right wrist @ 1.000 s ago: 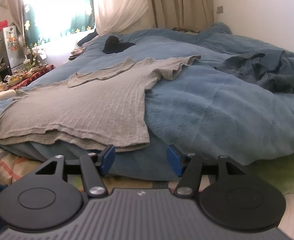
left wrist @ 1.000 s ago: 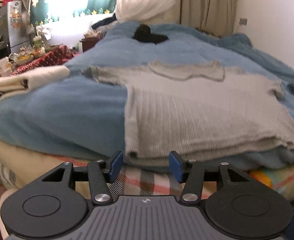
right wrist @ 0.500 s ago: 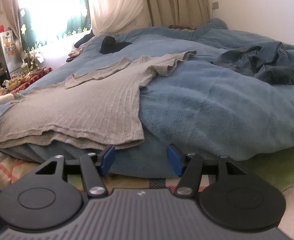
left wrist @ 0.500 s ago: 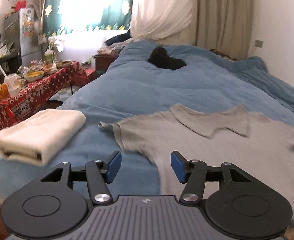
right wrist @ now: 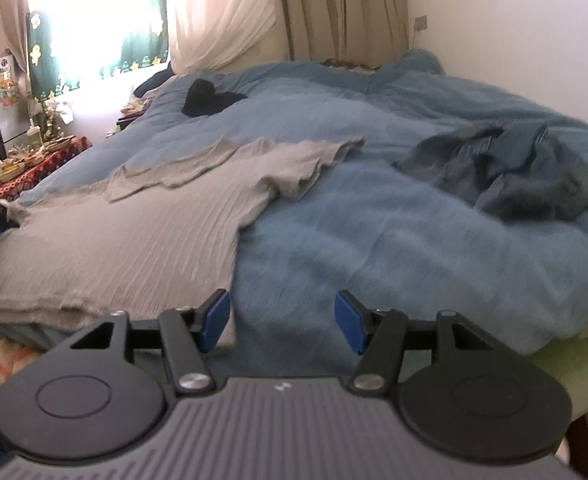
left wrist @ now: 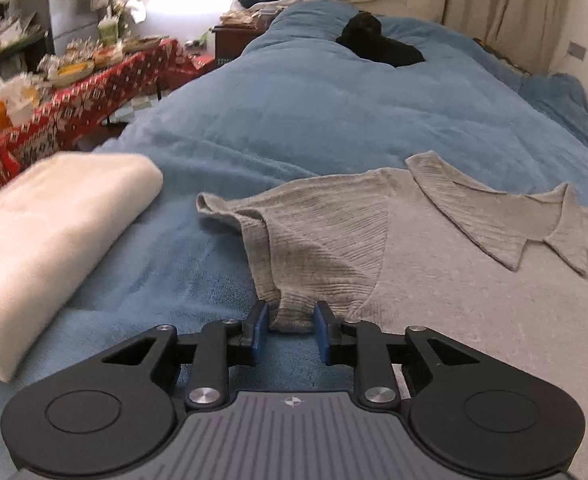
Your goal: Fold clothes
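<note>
A grey ribbed shirt lies spread flat on the blue blanket, collar toward the far side. My left gripper is over the shirt's left sleeve, its jaws closing. A bunched fold of the sleeve stands between the blue pads and is drawn up toward them. In the right wrist view the same shirt stretches away to the left. My right gripper hovers open beside the shirt's lower right corner, above the blanket, with nothing between its fingers.
A folded cream towel rests on the bed's left edge. A crumpled denim garment lies on the right. A black item sits far up the bed. A cluttered table with a red cloth stands beyond the left edge.
My left gripper travelled from the shirt's hem up along its left side to the sleeve, and its jaws narrowed around the sleeve fabric. The right gripper rose slightly and stayed open.
</note>
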A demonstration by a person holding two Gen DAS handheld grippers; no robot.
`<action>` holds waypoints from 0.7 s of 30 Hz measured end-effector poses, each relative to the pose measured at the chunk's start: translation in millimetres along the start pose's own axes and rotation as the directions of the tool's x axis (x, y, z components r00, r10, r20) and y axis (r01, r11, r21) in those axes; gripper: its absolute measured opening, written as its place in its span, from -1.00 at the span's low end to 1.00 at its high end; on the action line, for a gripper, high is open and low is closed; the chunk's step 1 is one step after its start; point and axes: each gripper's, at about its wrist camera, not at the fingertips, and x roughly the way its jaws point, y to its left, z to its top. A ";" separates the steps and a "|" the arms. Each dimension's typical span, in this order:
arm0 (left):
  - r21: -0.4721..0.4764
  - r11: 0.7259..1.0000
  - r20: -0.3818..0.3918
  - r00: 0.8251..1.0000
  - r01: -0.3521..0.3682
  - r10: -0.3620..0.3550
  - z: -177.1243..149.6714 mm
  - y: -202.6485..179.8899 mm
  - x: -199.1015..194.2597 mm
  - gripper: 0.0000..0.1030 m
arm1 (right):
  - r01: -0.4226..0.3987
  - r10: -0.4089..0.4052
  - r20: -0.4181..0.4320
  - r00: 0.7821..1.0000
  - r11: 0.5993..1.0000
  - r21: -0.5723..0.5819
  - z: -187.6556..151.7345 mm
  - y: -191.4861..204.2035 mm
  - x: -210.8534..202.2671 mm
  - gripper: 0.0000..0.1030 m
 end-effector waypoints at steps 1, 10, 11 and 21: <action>-0.012 1.000 -0.003 1.000 0.009 -0.009 -1.1 2.2 0.9 -0.47 | 0.004 -0.004 0.003 1.000 1.000 0.000 5.4 -1.0 0.2 0.22; -0.060 0.996 0.024 0.998 0.058 -0.057 1.7 4.6 4.8 -0.68 | 0.035 -0.035 0.020 0.999 0.999 0.016 44.4 -5.4 25.1 0.22; -0.061 0.996 0.030 0.997 0.071 -0.069 1.9 4.2 4.1 -0.80 | 0.032 -0.032 0.024 0.999 0.999 0.019 46.6 -4.8 27.9 0.22; -0.038 0.998 0.089 0.995 0.051 -0.047 -9.3 -5.0 -28.3 -0.91 | 0.029 -0.029 0.045 0.999 1.000 -0.009 58.3 7.6 49.2 0.22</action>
